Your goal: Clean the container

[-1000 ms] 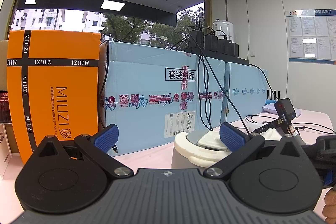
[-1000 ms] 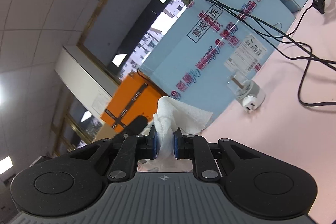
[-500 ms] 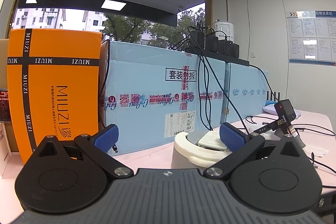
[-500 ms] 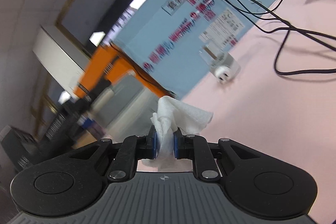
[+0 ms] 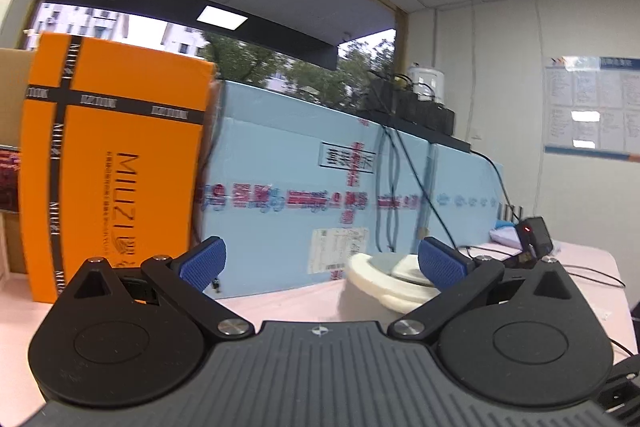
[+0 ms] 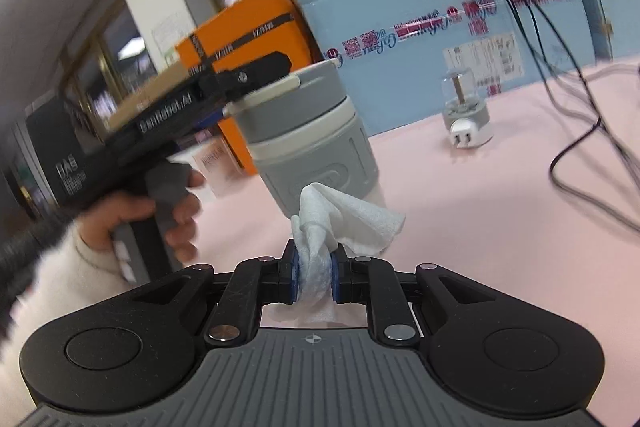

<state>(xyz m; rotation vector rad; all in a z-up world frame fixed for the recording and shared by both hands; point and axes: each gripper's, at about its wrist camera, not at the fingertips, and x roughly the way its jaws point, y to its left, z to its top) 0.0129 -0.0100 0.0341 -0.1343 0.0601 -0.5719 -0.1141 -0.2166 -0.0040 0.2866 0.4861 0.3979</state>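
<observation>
Surface: we work over a pink table, with a blue carton and orange box behind.
Container: our grey and white container stands upright on the table.
Left gripper: we see its jaws spread wide, the right pad at the container's rim, nothing pinched.
Right gripper: we have it clamped on a white wipe, just before the container's lower wall.
Hand: grips the left tool's handle.

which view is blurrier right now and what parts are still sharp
Right wrist view: heavy motion smear on the grey container, the hand and the boxes behind, while the right claw and its white wipe stay crisp. Left wrist view: milder blur on the orange box lettering; the left claw is sharp.
</observation>
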